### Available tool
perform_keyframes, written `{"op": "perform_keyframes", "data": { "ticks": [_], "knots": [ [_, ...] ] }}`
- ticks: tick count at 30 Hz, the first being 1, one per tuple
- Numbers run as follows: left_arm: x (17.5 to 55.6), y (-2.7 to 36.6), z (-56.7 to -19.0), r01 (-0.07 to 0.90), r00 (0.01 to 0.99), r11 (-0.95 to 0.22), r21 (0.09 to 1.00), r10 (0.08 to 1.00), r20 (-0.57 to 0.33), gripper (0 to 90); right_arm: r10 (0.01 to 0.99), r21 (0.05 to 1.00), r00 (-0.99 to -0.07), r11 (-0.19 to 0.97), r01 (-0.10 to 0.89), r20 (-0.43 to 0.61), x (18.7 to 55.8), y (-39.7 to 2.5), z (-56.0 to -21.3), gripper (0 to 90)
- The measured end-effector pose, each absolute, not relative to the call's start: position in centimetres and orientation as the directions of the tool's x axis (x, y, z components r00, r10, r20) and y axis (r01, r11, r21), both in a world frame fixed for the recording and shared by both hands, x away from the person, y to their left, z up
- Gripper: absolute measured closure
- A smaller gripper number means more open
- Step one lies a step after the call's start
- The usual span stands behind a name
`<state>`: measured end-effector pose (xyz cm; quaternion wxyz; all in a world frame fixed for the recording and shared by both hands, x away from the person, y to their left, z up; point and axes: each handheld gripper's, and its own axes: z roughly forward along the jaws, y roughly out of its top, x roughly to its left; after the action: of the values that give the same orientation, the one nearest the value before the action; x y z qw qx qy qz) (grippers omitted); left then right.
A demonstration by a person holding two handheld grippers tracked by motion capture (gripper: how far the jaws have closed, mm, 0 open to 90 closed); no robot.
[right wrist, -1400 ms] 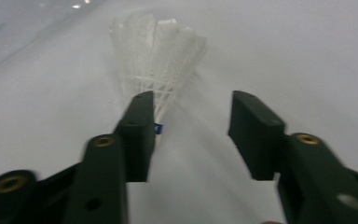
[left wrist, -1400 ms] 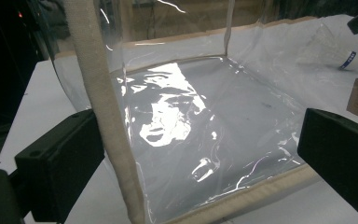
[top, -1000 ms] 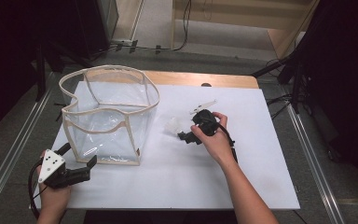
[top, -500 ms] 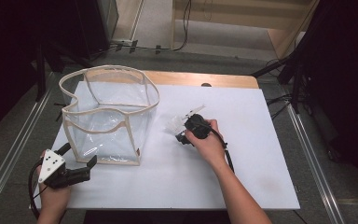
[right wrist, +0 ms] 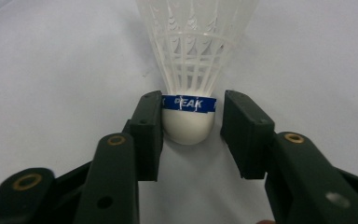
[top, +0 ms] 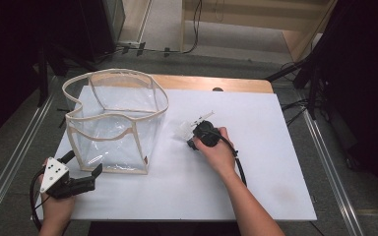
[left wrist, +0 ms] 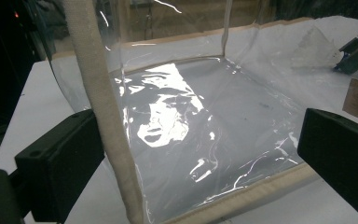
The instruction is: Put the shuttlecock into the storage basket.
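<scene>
A white plastic shuttlecock point(top: 182, 131) with a blue band round its cork lies on the white table top point(top: 256, 162), right of a clear bag. In the right gripper view the shuttlecock point(right wrist: 189, 56) points away from me. My right gripper point(right wrist: 191, 100) is open and straddles the cork: the left jaw touches it and a thin gap shows at the right jaw. In the high view the right gripper point(top: 192, 141) lies low under a hand. My left gripper point(top: 84, 164) is open at the bag's near-left corner. The bag's corner seam point(left wrist: 100, 93) stands between the jaws of that left gripper point(left wrist: 203, 126).
The clear plastic bag point(top: 113, 123) with beige trim stands open-topped on the table's left half. A black cable point(top: 240, 169) trails from the right gripper along the forearm. A wooden strip point(top: 216, 83) runs along the table's far edge. Dark stands and cables lie beyond it.
My right hand and gripper have slid left and a little nearer, bringing the jaws around the shuttlecock's cork. The left gripper and the bag have stayed put.
</scene>
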<state>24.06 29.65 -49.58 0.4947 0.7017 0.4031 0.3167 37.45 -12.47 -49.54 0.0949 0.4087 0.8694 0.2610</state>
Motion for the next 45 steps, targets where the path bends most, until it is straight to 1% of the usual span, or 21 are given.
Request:
{"op": "perform_keyframes", "data": {
  "ticks": [9,32,45],
  "knots": [
    [24.0,29.7,-49.6,0.251,0.478,-0.185,0.950,0.877,0.045,1.1,0.758,0.542,-0.650,0.526,0.656,0.052,37.3,-12.6,-49.3,63.1],
    [24.0,29.6,-49.6,0.250,0.477,-0.188,0.950,0.877,0.048,1.0,0.779,0.598,-0.623,0.467,0.651,0.070,36.8,-15.2,-46.8,63.2],
    [24.0,29.7,-49.6,0.250,0.480,-0.188,0.950,0.876,0.047,1.0,0.783,0.624,-0.616,0.440,0.645,0.085,36.5,-15.8,-45.7,63.2]
  ]
}}
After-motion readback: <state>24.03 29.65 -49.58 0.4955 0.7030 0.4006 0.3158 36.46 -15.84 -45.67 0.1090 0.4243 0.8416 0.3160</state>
